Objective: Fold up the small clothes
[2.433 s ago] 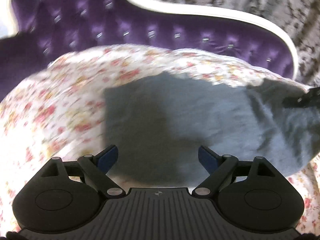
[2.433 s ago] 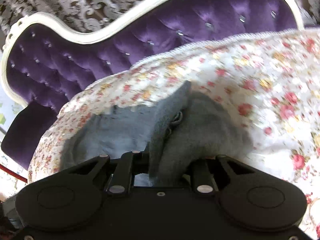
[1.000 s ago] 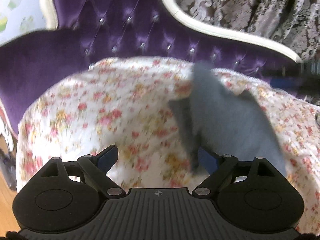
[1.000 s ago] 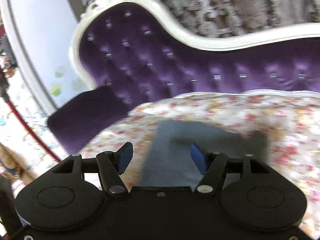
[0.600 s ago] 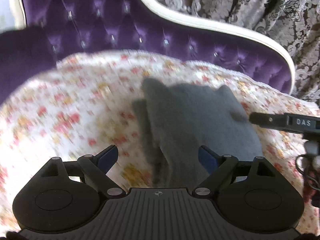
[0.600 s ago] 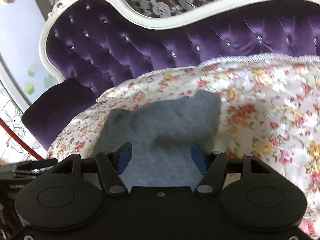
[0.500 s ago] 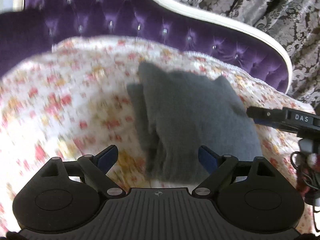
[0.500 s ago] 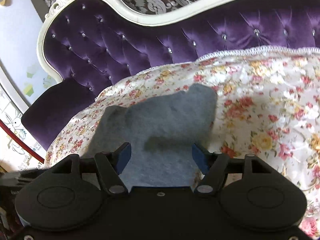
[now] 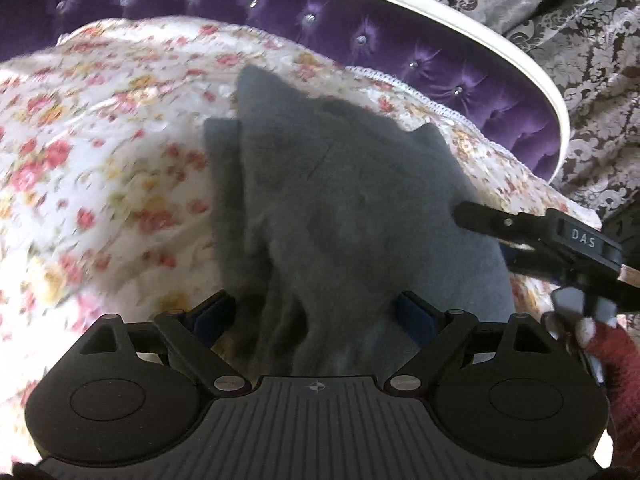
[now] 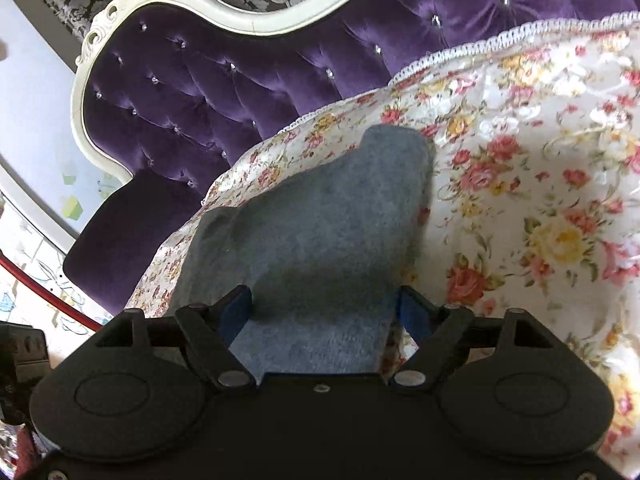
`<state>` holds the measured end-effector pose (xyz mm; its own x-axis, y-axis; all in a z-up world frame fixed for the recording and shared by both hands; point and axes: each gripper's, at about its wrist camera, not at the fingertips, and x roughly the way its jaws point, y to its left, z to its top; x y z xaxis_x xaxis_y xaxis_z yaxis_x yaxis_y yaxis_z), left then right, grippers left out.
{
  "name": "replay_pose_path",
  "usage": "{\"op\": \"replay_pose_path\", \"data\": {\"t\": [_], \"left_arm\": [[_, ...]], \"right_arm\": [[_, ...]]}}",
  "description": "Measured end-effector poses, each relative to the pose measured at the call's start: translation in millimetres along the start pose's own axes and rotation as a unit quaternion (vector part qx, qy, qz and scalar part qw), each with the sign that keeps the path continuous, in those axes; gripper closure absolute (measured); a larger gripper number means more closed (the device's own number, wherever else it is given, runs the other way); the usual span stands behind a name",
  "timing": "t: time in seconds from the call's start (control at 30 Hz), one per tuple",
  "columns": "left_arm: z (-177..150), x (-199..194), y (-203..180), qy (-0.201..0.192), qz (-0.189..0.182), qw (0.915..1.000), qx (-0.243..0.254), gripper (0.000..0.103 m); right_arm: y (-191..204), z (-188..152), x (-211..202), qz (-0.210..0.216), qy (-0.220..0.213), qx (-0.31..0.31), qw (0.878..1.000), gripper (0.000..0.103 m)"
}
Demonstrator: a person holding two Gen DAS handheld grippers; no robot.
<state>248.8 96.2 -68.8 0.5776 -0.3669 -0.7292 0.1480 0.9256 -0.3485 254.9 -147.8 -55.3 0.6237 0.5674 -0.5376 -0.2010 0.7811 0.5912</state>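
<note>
The purple tufted velvet sofa with a white carved frame (image 10: pixel 224 80) filled the far side of both views, and over its seat lay the white quilted cover printed with red and yellow flowers (image 10: pixel 540 184), which served as the folding surface in place of a worktop. On that cover lay the small grey fleece garment (image 9: pixel 352 216), already doubled, with one layer edge showing along its left side in the left wrist view; it looked to be set flat there so that the next fold could be taken from the near edge. The left tongs (image 9: pixel 316 316) hung over the garment's near end with their blue pads wide apart and nothing pinched between them. The right tongs (image 10: pixel 324 312) had just been opening and also stood released, the grey cloth lying beneath the gap but not pressed by either pad. In the left wrist view the right tongs reached in from the right, their black tip at the garment's right edge. By my judgement one fold was done and both tools were lining up for another. Nothing lay on the cover near the garment; only the patterned grey curtain (image 9: pixel 580 60) hung behind the sofa, well clear of the work.
</note>
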Motion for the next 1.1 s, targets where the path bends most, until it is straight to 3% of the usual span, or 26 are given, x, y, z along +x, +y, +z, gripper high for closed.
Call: {"op": "replay_pose_path", "data": {"t": [0.2, 0.27, 0.3, 0.37, 0.4, 0.43, 0.53, 0.63, 0.83, 1.1], "left_arm": [[7.4, 15.4, -8.1, -0.006, -0.038, 0.9992, 0.008, 0.014], [7.2, 17.4, -6.9, -0.011, -0.057, 0.9983, -0.002, 0.042], [7.6, 18.6, -5.4, -0.006, -0.074, 0.9972, -0.011, 0.064], [7.5, 20.1, -1.7, 0.005, -0.103, 0.9941, -0.034, 0.075], [7.3, 18.9, -2.0, 0.003, -0.105, 0.9939, -0.034, 0.077], [6.4, 16.3, -4.2, 0.001, -0.104, 0.9941, -0.029, 0.079], [0.7, 6.6, -11.7, 0.002, -0.115, 0.9931, -0.024, 0.079], [-10.5, -9.1, -22.6, 0.014, -0.136, 0.9901, -0.032, 0.079], [-55.1, -55.7, -62.2, 0.037, -0.164, 0.9857, -0.003, 0.079], [-136.5, -109.7, -97.4, 0.037, -0.165, 0.9847, 0.042, 0.079]], "right_arm": [[-9.6, 6.4, 13.3, 0.037, -0.012, 0.026, 0.999, 0.017], [-12.4, 9.0, 17.2, 0.048, -0.015, 0.032, 0.998, 0.017], [-13.3, 9.9, 18.4, 0.052, -0.016, 0.035, 0.998, 0.017], [-12.9, 10.7, 19.4, 0.052, -0.015, 0.037, 0.998, 0.02], [-11.3, 10.8, 18.6, 0.046, -0.014, 0.032, 0.998, 0.037], [-9.0, 10.6, 17.6, 0.033, -0.011, 0.023, 0.999, 0.052], [-3.4, 7.5, 7.6, 0.021, -0.01, 0.013, 1.0, 0.055], [6.1, 0.9, -9.4, 0.0, -0.005, 0.008, 1.0, 0.056], [18.8, -33.6, -59.6, -0.035, 0.006, 0.008, 0.999, 0.056], [20.9, -111.0, -135.1, -0.05, 0.008, 0.036, 0.998, 0.054]]}}
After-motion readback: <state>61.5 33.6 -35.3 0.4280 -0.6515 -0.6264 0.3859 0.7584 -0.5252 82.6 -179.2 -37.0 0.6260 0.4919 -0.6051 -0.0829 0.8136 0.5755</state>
